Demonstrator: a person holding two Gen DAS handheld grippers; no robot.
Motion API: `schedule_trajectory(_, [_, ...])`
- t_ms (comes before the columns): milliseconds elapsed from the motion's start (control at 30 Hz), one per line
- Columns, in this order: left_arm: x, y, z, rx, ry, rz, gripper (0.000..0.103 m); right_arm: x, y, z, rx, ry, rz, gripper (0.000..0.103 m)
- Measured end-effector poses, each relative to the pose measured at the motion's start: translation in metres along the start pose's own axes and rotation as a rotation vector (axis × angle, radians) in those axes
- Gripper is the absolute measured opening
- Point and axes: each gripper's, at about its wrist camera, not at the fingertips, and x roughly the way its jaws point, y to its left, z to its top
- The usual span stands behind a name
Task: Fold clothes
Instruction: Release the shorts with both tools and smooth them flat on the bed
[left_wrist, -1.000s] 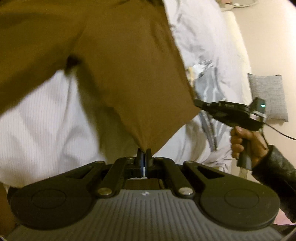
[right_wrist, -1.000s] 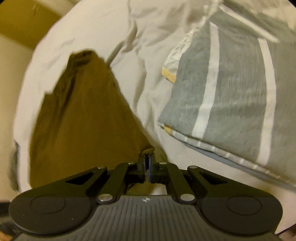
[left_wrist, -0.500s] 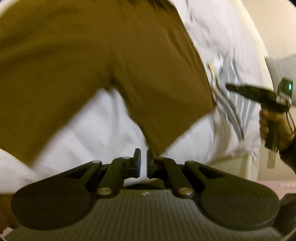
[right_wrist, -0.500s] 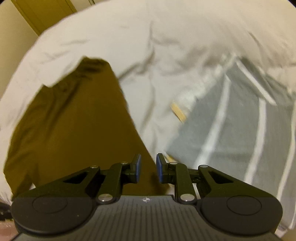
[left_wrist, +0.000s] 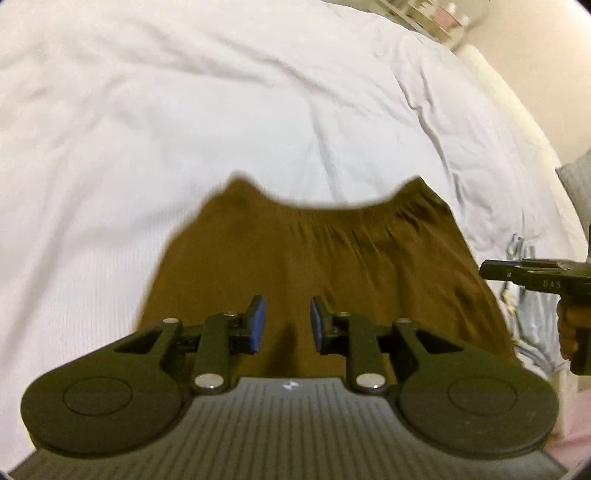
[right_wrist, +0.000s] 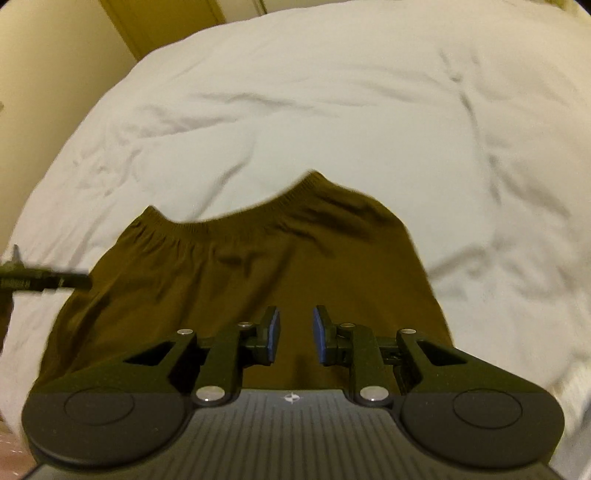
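since the earlier frames both claws have let go of the brown shorts (left_wrist: 325, 266) and they now lie flat on the white bed (left_wrist: 184, 110). the left claw (left_wrist: 284, 325) hovers above the near part of the shorts, its blue pads apart and holding nothing. the right claw (right_wrist: 295, 334) hovers the same way, pads apart and empty. in the left view a hand (left_wrist: 569, 332) holds the right claw's handle at the right edge. the gathered waistband (right_wrist: 221, 218) is on the far side, so the shorts run from the claws toward the far side of the bed.
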Motion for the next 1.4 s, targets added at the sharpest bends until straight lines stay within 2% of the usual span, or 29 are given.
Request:
schedule_trajectory(67, [0.021,0.012,0.026,0.045,0.009,-0.014,0.02,0.021,0.007,0.017,-0.009,-0.002,-0.018,0.024])
schedule_trajectory(200, [0.048,0.027,0.037,0.044,0.033,-0.033,0.019,0.068,0.008,0.051,-0.037,0.011,-0.013,0.024])
schedule_trajectory(300, [0.067,0.038,0.045,0.044,0.051,-0.048,0.015,0.09,-0.005,0.073,-0.05,0.002,-0.072,0.023])
schedule_trajectory(367, [0.081,0.045,0.051,0.044,0.063,-0.057,0.015,0.098,-0.028,0.084,0.049,-0.013,-0.115,0.024])
schedule_trajectory(433, [0.091,0.052,0.054,0.043,0.074,-0.064,0.015,0.101,-0.045,0.087,0.127,-0.022,-0.142,0.038])
schedule_trajectory(467, [0.086,0.053,0.049,0.04,0.074,-0.061,0.013,0.101,-0.049,0.087,0.143,-0.023,-0.158,0.05])
schedule_trajectory(567, [0.071,0.055,0.035,0.031,0.076,-0.051,0.015,0.087,-0.044,0.076,0.148,-0.045,-0.166,0.047])
schedule_trajectory(700, [0.051,0.058,0.015,0.02,0.079,-0.038,0.018,0.06,-0.034,0.048,0.212,-0.069,-0.135,0.047])
schedule_trajectory(867, [0.026,0.062,-0.009,0.006,0.081,-0.021,0.02,0.039,-0.021,-0.028,0.222,0.019,-0.103,0.045])
schedule_trajectory(1033, [0.001,0.069,-0.031,-0.007,0.082,0.003,0.018,-0.001,-0.026,-0.111,0.198,0.093,-0.206,0.045])
schedule_trajectory(1167, [-0.014,0.075,-0.034,-0.003,0.093,0.05,0.019,-0.037,-0.037,-0.161,0.272,0.14,-0.281,0.047])
schedule_trajectory(1300, [-0.027,0.071,-0.039,0.037,0.109,0.084,0.022,-0.057,-0.039,-0.2,0.352,0.191,-0.35,0.05])
schedule_trajectory(1400, [-0.043,0.059,-0.047,0.085,0.108,0.089,0.023,-0.071,-0.029,-0.21,0.404,0.194,-0.402,0.051])
